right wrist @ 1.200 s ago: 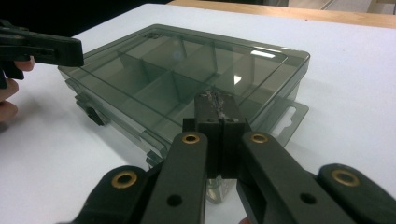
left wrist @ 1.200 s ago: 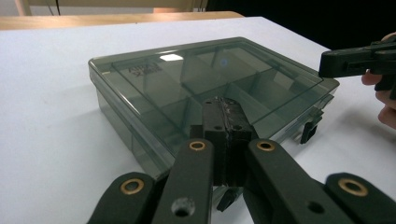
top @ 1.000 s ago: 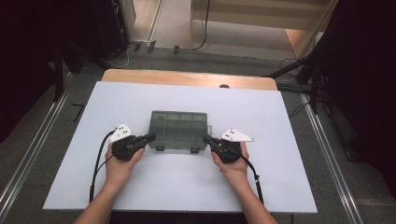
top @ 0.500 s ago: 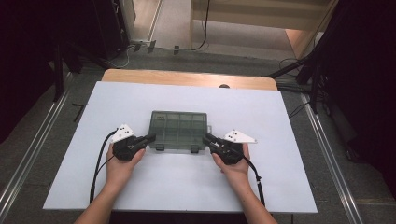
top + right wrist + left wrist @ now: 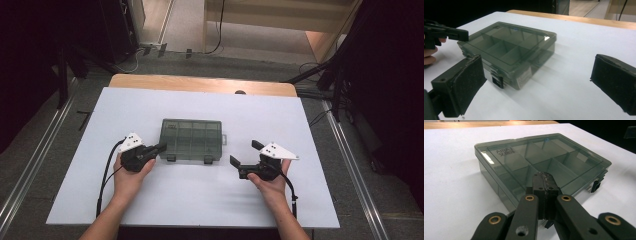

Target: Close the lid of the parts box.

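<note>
Organizer box (image 5: 191, 139), smoky clear plastic with divided compartments, lies lid-closed on the white counter (image 5: 300, 125) near its middle. Raised lettering at one lid corner reads "AIRAJ" above characters too small to read. At the box's near left corner, the left gripper (image 5: 161, 147) has its jaws pressed together. To the box's right and apart from it, the right gripper (image 5: 245, 152) has its jaws wide apart.

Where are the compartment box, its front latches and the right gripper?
compartment box (image 5: 191, 136), high view, middle of the lid
front latch (image 5: 497, 82), right gripper view, the black clasp
right gripper (image 5: 243, 153), high view, midway between its open fingers
</note>
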Available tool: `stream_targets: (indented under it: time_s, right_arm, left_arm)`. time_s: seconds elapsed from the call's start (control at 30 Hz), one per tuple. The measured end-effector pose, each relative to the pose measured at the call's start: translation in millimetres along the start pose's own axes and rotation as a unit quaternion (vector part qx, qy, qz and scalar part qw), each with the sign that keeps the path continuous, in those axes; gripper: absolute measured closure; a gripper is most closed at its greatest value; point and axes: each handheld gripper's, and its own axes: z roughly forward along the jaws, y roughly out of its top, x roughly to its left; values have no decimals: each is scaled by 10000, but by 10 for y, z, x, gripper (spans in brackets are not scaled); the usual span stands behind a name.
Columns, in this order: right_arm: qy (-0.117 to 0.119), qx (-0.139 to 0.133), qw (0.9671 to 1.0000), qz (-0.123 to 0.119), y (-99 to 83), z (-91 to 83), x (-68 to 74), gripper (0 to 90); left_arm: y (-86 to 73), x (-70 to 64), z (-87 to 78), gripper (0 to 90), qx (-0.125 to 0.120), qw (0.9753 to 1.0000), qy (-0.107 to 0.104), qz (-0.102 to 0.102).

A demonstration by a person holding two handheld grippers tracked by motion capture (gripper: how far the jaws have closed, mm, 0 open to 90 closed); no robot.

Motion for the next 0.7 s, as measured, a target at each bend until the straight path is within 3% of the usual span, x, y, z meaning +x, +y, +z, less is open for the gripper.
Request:
stream_targets:
  time_s: [0.33, 0.7]
  right_arm:
    - [-218, -53, 9997, 23, -65, -328, -196, 0]
    - [-409, -81, 9991, 81, -150, -576, -326, 0]
  left_arm:
    - [0, 6, 2, 900, -4, 10000, -16, -15]
    - [1, 10, 1, 900, 9, 10000, -29, -19]
